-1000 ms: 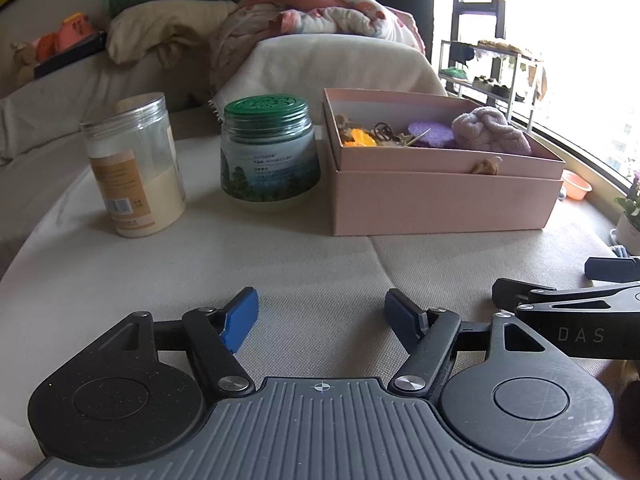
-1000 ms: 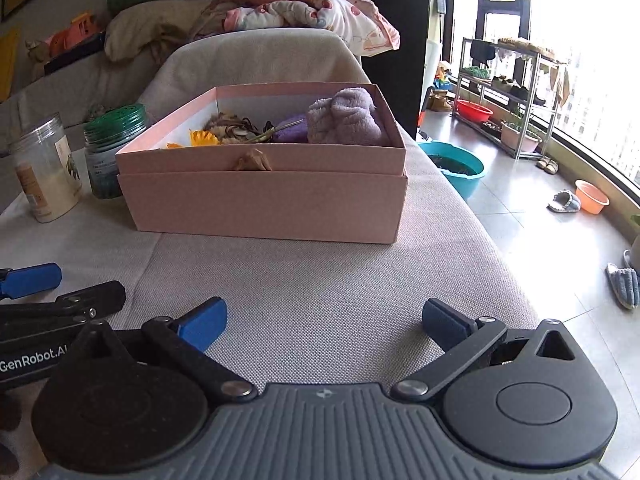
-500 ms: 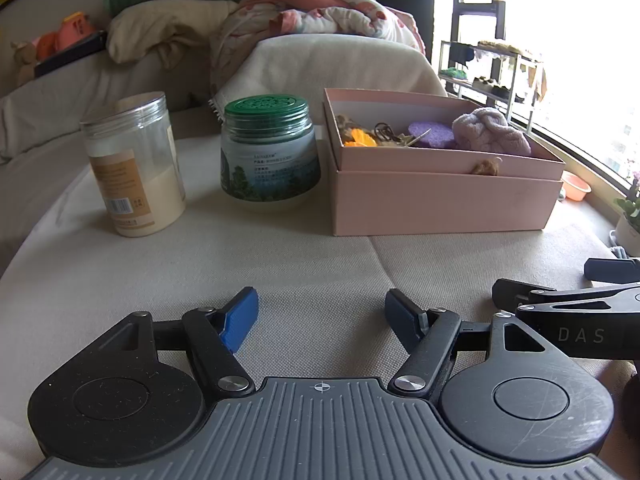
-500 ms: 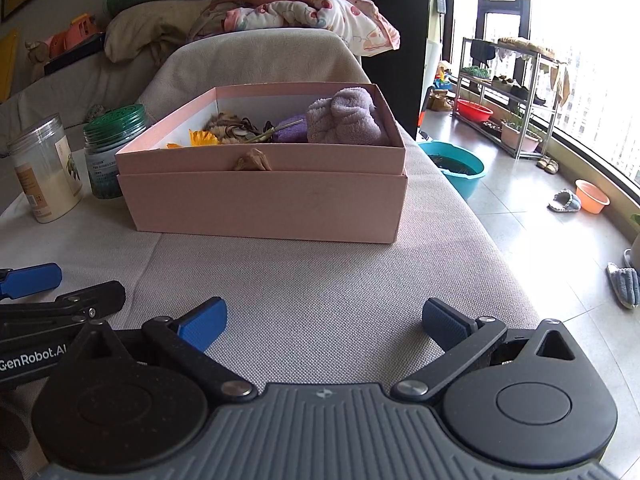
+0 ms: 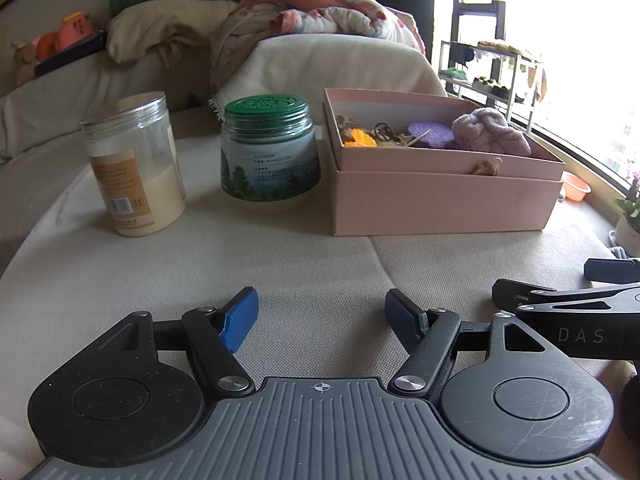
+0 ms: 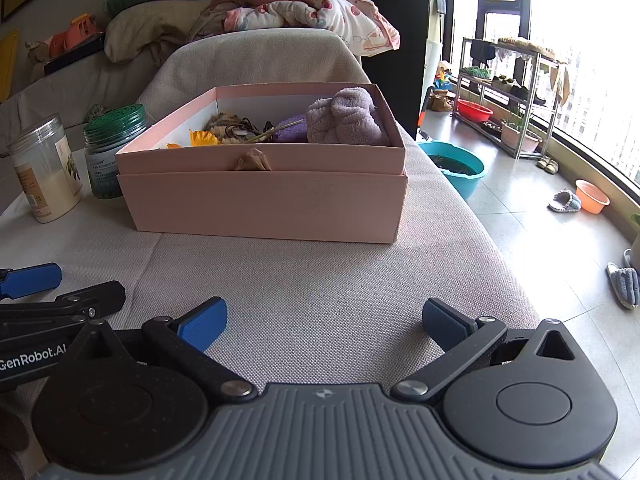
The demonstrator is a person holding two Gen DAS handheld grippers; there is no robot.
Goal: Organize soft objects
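Centrally, pink box [image 6: 264, 204] holding lilac towel [image 6: 344, 118]; left gripper [image 5: 320, 314] showing "DAS" beside it, jaws gaping, empty; right gripper [image 6: 324, 320] gaping, empty, neighbouring arm reading "GenRobot.AI"; green-lidded jar [image 5: 269, 152] sitting beside the box.

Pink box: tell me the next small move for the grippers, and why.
Probably reach the right gripper forward to the tan soft scrap hanging over the pink box's front rim and tuck it inside. Both grippers are open and empty, the left gripper too. The purple towel and other items already lie in the box; only that scrap hangs out.
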